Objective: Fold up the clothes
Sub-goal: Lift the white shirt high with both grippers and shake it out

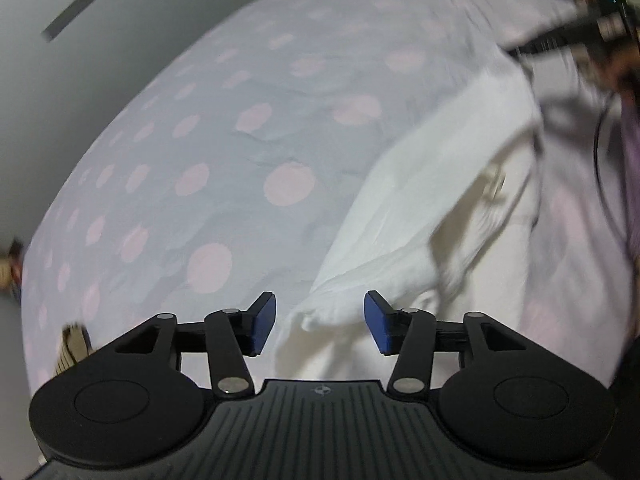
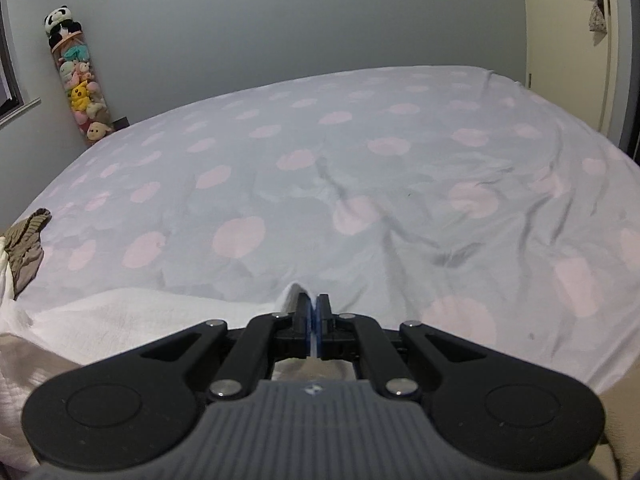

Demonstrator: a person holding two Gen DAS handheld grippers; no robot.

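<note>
In the left wrist view, the left tongs [image 1: 319, 322] stand spread wide, their blue pads [image 1: 264, 322] well apart and holding nothing. A bunched corner of the white crinkled cotton garment [image 1: 432, 216] lies in the gap between them, just ahead of the pads and touching neither as far as the blurred picture shows. From there the garment runs up and to the right across the bed with its pale blue sheet dotted with large pink spots [image 1: 224, 148], one fold lifted above the rest. At the top right edge, smeared by motion, the other black tool and a bit of a hand show dimly; no detail can be read there.

In the right wrist view, the right tongs [image 2: 314, 312] are clenched, the blue pads pressed together on a thin peak of the same white garment [image 2: 120, 320], which pokes up just beyond the tips. The rest of the cloth spreads to the left and below the tongs along the near edge of the bed. Farther left, a crumpled brown-grey piece of clothing [image 2: 28, 244] lies at the bed's edge. Beyond, the spotted sheet stretches away wrinkled. In the far left corner stands a tall clear tube of plush toys topped by a panda [image 2: 78, 76]; a cream door [image 2: 568, 40] stands at the far right.
</note>
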